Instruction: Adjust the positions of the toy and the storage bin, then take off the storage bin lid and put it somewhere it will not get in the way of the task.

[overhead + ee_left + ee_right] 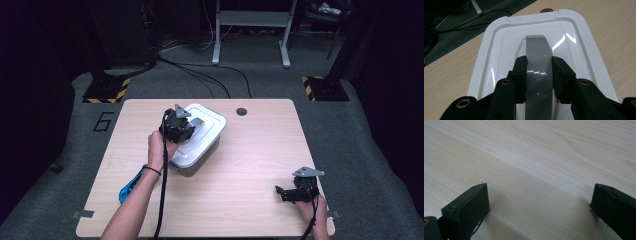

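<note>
A white-lidded plastic box [200,137] stands on the wooden table, left of centre. Its white lid [499,47] carries a grey handle [537,55] along the middle. My left gripper [539,62] comes down on the lid, both black pads pressed against the sides of that handle; in the high view this gripper [179,126] sits over the box's left part, held by a hand. My right gripper [286,192] rests low near the table's front right, jaws far apart, with bare wood between the fingertips [469,205].
A blue tool [129,187] lies by the left forearm near the table's front left. A dark round hole [241,111] marks the table top behind the box. Cables and stand legs cross the floor beyond the table [260,150].
</note>
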The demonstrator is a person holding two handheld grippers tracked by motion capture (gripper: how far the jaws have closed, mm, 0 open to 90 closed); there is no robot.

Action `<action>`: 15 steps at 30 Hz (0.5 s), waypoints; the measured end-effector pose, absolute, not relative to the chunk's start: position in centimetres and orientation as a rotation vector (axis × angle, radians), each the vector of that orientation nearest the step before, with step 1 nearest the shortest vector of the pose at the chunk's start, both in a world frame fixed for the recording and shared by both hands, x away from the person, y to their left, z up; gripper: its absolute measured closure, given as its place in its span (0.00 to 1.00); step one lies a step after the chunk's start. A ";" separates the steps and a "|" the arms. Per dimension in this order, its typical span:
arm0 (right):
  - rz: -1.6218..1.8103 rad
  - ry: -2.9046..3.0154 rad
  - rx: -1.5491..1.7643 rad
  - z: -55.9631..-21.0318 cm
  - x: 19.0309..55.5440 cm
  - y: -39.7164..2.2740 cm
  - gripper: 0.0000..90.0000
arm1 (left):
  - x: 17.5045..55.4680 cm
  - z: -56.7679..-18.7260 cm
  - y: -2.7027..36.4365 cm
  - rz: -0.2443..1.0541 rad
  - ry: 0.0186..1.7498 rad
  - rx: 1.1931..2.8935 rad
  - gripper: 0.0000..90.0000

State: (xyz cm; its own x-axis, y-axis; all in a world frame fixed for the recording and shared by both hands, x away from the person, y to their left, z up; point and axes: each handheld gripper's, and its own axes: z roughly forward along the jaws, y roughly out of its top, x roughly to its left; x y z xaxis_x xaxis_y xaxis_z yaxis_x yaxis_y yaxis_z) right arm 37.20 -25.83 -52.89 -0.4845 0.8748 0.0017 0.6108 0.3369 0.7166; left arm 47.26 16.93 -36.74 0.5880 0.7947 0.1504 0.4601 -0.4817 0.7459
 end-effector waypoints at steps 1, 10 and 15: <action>0.940 2.222 1.310 -52.9 37.2 -25.8 0.01 | 47.2 -36.8 16.8 0.644 0.998 2.135 0.74; 0.939 2.223 1.310 -52.9 37.2 -25.8 0.01 | 46.8 -35.7 16.9 0.669 0.975 2.108 0.74; 0.939 2.222 1.311 -52.9 37.2 -25.8 0.01 | 46.6 -34.5 17.2 0.685 0.968 2.079 0.74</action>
State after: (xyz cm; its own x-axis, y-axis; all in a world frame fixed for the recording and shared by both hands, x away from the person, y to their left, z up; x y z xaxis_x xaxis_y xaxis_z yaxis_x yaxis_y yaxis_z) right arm 37.19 -25.82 -52.88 -0.4844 0.8748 0.0022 0.6113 0.3367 0.7162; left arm 46.60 17.21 -34.47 0.5745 0.8036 0.1553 0.4145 -0.4492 0.7915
